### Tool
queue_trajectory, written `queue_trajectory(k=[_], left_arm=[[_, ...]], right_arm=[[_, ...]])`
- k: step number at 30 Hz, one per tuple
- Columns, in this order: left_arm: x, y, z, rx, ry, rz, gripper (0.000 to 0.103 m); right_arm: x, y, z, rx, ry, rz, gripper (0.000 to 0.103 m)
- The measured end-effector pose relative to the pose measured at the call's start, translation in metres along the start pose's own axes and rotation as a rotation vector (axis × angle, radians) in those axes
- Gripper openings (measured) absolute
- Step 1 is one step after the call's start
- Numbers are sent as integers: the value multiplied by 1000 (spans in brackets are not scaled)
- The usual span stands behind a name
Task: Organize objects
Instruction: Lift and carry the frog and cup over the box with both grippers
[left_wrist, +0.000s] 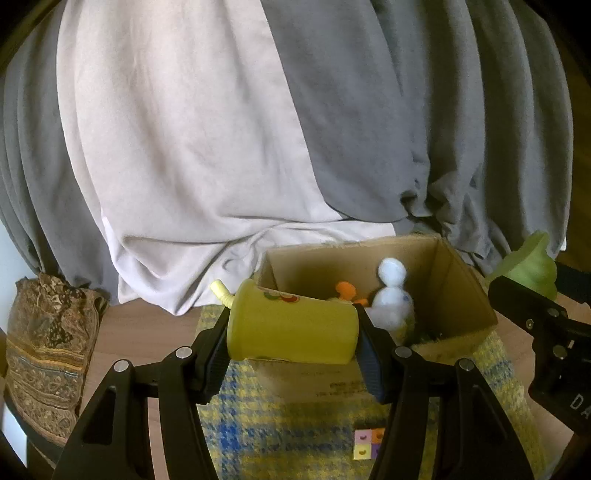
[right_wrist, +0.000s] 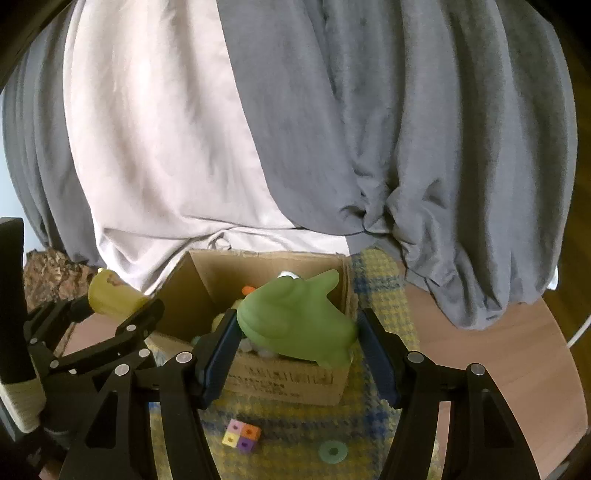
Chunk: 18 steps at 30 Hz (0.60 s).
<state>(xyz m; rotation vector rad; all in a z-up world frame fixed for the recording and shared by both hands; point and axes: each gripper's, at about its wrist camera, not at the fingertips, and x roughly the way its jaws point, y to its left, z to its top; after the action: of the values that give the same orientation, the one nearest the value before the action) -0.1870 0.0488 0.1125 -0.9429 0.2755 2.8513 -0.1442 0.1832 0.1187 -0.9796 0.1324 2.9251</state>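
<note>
- Yellow cup (left_wrist: 291, 326) lies on its side between the pads of my left tongs (left_wrist: 293, 349), clamped end to end, its pale straw (left_wrist: 220, 290) poking out past the left pad; it hangs above the near wall of the cardboard box (left_wrist: 469, 295).
- Green rubber toy (right_wrist: 295, 321) is gripped across its body by my right tongs (right_wrist: 299, 345), both pads pressing on it, and it sits in the air over the front of the same box (right_wrist: 288, 384).
- In the box I see a white fluffy figure (left_wrist: 392, 299) standing upright against the far right side and an orange piece (left_wrist: 345, 290) to its left; other small bits under the green toy are too hidden to name.
- The box stands on a yellow-and-blue checked cloth (right_wrist: 384, 280), which lies on the wooden counter (right_wrist: 491, 354).
- On the cloth in front of the box rests a small cube of coloured blocks (right_wrist: 242, 435), and just right of it a flat green ring (right_wrist: 333, 451).
- A patterned brown fabric bundle (left_wrist: 48, 354) sits at the left edge of the counter, well apart from the box.
- Behind everything hang white and grey drapes (left_wrist: 221, 129), reaching down to the counter behind the box.
</note>
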Motion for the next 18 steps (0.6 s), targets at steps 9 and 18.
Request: queue_trajectory(k=[9, 18], left_arm=[[20, 4, 21, -19, 17, 1, 59], [49, 4, 33, -22, 33, 5, 59]], right_arm=[[19, 0, 24, -7, 3, -9, 64], [42, -5, 39, -18, 32, -10, 64]])
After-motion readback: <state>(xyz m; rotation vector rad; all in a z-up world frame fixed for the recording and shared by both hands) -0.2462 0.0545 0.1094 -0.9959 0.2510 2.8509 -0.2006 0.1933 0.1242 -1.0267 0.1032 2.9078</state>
